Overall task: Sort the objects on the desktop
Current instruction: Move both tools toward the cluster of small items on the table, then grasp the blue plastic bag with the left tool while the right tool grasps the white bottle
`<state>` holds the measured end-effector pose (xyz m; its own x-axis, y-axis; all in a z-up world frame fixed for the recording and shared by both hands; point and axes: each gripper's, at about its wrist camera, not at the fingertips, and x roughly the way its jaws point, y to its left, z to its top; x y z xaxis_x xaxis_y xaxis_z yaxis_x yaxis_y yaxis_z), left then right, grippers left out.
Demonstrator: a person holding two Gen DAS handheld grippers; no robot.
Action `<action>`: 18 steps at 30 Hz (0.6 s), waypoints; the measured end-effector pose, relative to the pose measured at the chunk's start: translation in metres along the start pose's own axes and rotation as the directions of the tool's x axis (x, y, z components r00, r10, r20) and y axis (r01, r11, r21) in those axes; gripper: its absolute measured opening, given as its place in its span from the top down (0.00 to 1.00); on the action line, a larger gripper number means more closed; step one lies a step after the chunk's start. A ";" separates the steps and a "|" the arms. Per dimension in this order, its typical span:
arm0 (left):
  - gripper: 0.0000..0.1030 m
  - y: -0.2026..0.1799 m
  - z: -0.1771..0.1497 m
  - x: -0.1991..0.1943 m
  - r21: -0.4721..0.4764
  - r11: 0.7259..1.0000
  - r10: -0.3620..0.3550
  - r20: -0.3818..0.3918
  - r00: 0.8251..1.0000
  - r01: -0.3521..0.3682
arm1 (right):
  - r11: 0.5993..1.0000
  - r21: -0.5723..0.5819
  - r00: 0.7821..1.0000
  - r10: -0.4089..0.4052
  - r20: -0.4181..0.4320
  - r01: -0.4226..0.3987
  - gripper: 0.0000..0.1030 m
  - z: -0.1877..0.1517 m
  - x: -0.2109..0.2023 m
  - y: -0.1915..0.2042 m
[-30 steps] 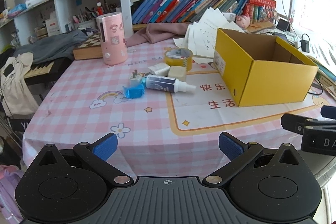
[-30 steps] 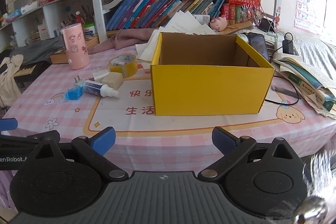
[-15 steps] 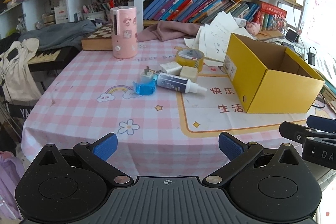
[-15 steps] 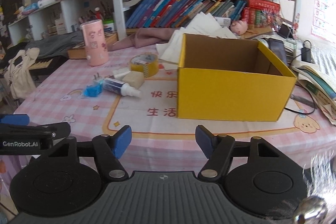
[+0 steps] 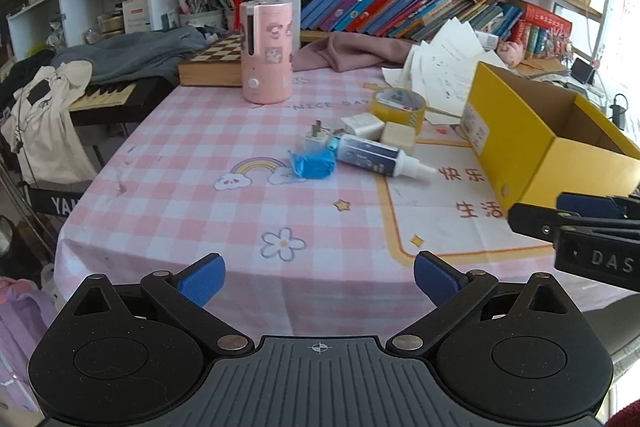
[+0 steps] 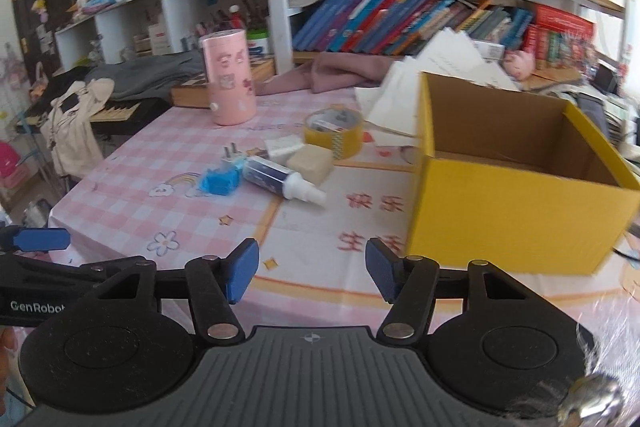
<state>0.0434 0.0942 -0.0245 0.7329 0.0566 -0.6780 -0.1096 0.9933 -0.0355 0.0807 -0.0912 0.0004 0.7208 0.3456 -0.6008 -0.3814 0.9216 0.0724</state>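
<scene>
A cluster of small things lies mid-table: a blue packet [image 5: 313, 164] [image 6: 219, 181], a white-capped tube [image 5: 380, 159] [image 6: 282, 179], a white plug [image 5: 316, 139], a beige block [image 5: 398, 135] [image 6: 310, 161] and a yellow tape roll [image 5: 397, 105] [image 6: 334, 129]. An open yellow box [image 5: 536, 143] [image 6: 516, 187] stands to their right. My left gripper [image 5: 318, 277] hangs open over the near table edge, nothing between its fingers. My right gripper [image 6: 312, 275] is closing, jaws half apart and empty, well short of the cluster.
A pink cylinder [image 5: 266, 51] stands at the back of the pink checked tablecloth [image 5: 184, 187], beside a chessboard box [image 5: 212, 65]. Loose papers [image 5: 444, 67] and a pink cloth [image 5: 352, 51] lie behind the box. Bookshelves line the back. A keyboard with clothes is at left.
Both grippers have shifted leftward along the near table edge, so the box sits farther right in both views. The right gripper's jaws have narrowed from wide open to about half.
</scene>
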 end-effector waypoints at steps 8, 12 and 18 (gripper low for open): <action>0.02 0.011 0.022 0.035 -0.021 0.998 0.059 -0.033 0.998 -0.060 | 0.997 -0.059 0.997 0.053 -0.053 -0.056 0.51 0.031 0.054 0.004; 0.02 0.012 0.033 0.054 -0.023 0.998 0.061 -0.038 0.997 -0.062 | 0.993 -0.100 0.993 0.059 -0.099 -0.069 0.57 0.047 0.079 0.006; 0.07 0.005 0.048 0.074 0.029 0.999 0.046 -0.038 0.998 -0.045 | 0.981 -0.141 0.985 0.111 -0.134 -0.130 0.61 0.066 0.110 0.008</action>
<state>0.1292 0.1080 -0.0401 0.7010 0.0982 -0.7064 -0.1224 0.9923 0.0165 0.1951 -0.0339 -0.0129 0.5902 0.4187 -0.6901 -0.5495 0.8347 0.0365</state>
